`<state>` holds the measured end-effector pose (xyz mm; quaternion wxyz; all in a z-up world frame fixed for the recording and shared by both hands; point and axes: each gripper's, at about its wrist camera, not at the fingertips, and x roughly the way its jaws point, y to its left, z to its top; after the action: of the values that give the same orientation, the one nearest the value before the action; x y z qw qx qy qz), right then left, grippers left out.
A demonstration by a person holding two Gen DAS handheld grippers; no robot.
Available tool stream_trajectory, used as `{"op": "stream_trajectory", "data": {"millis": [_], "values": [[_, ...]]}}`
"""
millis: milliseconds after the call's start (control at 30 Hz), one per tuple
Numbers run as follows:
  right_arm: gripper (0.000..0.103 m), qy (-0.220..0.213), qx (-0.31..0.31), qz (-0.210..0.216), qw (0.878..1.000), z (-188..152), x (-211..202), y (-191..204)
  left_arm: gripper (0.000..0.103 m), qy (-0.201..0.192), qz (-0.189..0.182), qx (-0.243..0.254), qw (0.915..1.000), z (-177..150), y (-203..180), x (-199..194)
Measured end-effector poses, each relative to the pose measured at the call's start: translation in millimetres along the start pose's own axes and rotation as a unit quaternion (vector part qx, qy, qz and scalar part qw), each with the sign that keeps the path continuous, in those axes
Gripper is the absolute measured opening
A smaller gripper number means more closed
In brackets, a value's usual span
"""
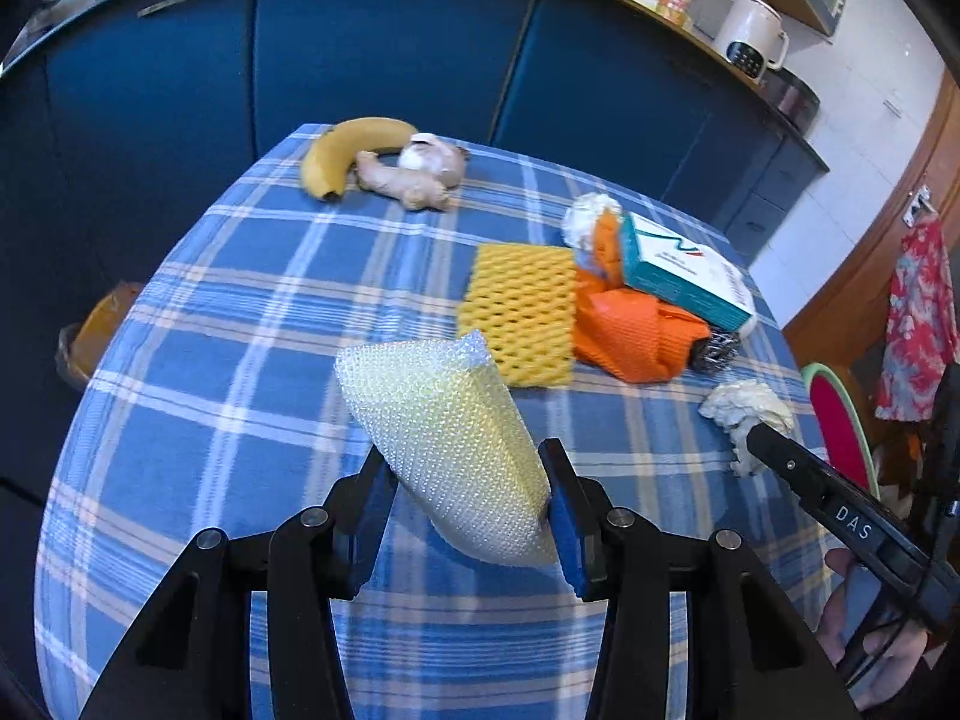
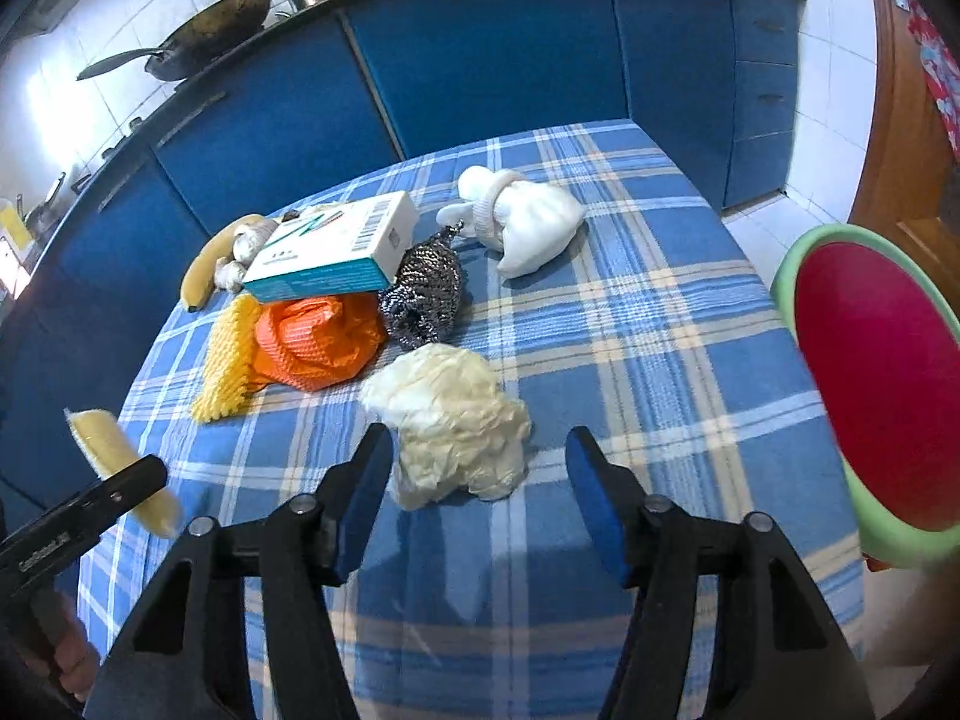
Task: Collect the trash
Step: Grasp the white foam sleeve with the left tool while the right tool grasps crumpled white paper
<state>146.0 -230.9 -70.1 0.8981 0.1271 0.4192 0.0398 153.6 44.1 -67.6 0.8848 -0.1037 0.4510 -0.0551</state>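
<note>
My left gripper [image 1: 465, 480] is shut on a folded piece of pale bubble wrap [image 1: 450, 432] and holds it above the blue plaid table [image 1: 240, 408]; the wrap also shows in the right wrist view [image 2: 114, 468]. My right gripper [image 2: 477, 462] is open, its jaws on either side of a crumpled cream wad of paper [image 2: 450, 420] that lies on the table; the wad also shows in the left wrist view [image 1: 747, 411]. Further back lie a yellow foam net [image 1: 522, 312], an orange bag [image 2: 312, 336] and a teal-and-white carton [image 2: 336, 246] on top.
A steel scourer [image 2: 423, 294], a white glove [image 2: 528, 222], a banana [image 1: 342, 153], ginger [image 1: 402, 180] and garlic [image 1: 432, 156] lie on the table. A red chair seat with green rim [image 2: 870, 384] stands at the right. Blue cabinets [image 2: 480, 60] are behind. A lined bin [image 1: 96, 330] stands left of the table.
</note>
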Motion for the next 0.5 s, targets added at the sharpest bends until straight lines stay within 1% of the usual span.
{"op": "stream_trajectory", "data": {"millis": [33, 100, 167, 300, 333, 500], "values": [[0.061, 0.002, -0.001, -0.002, 1.000, -0.1, 2.6, 0.8, 0.049, -0.002, -0.002, -0.003, 1.0000, 0.9, 3.0, 0.3], [0.054, 0.005, -0.004, -0.003, 1.000, -0.2, 5.9, 0.5, 0.049, -0.005, -0.004, -0.007, 1.0000, 2.0, 6.3, -0.1], [0.050, 0.014, -0.001, -0.005, 1.000, -0.2, 10.1, -0.6, 0.049, -0.010, -0.004, -0.011, 0.9999, 3.6, 10.9, -0.5], [0.037, 0.011, -0.015, -0.008, 1.000, -1.2, 10.3, 3.7, 0.049, -0.009, -0.001, -0.022, 0.9997, 3.7, 20.4, 1.2], [0.036, 0.008, -0.021, -0.011, 1.000, -2.9, 10.3, 6.4, 0.049, -0.007, 0.001, -0.024, 0.9997, 3.1, 22.2, 2.3], [0.022, 0.003, -0.042, -0.017, 0.999, -7.4, 11.7, 15.9, 0.049, -0.006, 0.002, -0.028, 0.9996, -0.8, 26.1, 2.8]]}}
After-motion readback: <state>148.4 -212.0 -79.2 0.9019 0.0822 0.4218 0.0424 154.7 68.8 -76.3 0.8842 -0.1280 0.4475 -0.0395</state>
